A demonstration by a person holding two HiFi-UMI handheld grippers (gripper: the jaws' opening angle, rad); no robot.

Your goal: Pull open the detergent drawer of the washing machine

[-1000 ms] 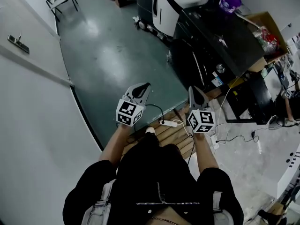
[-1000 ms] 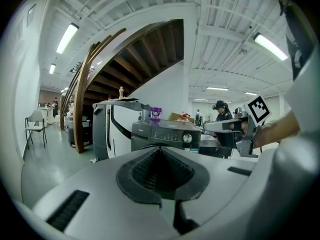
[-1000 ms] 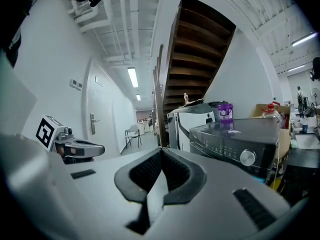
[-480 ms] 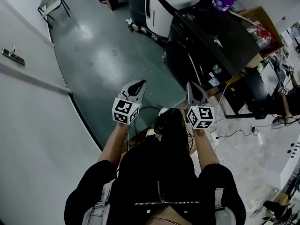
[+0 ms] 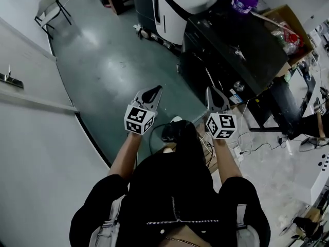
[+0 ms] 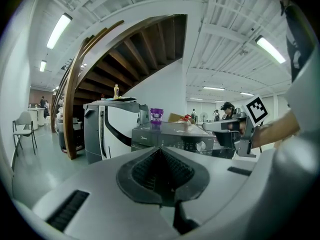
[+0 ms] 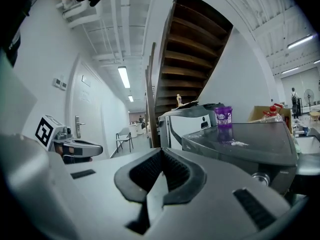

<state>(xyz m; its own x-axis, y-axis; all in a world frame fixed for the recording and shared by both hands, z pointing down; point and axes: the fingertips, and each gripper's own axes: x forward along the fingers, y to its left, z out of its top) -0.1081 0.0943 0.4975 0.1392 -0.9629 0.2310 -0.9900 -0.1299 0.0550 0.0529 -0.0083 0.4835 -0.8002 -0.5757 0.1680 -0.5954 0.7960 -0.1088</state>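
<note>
Grey-green painted floor (image 5: 113, 60) fills the middle of the head view, with a white wall and its door handle (image 5: 7, 76) at the left and a folding chair (image 5: 51, 4) far off at the top. The washing machine (image 5: 241, 45), a dark front-loader, stands ahead and to the right of the person, beside a white and black appliance (image 5: 187, 4). A purple cup (image 5: 243, 0) sits on the machine's lid, and an open cardboard box (image 5: 290, 32) lies just behind it. White cables (image 5: 241, 151) trail over the floor near the person's feet.

The left gripper (image 5: 154, 90) and the right gripper (image 5: 212, 92) are both held out in front of the body, pointing roughly level and well apart from the machine. Each gripper view shows its ribbed pads pressed together with nothing between them, so both are closed and empty.

From the left gripper view the machine's control panel shows below the lid, with a round knob (image 6: 201, 145) towards its right. The detergent drawer (image 6: 142, 140) most likely lies at the panel's left end, though its outline is too small to make out.

I judge the step in hand to be the approach: the drawer looks untouched and not yet pulled out. The next move calls for bringing one gripper up to the panel's left end, spreading its jaws, taking the drawer's front lip and drawing it straight outwards
</note>
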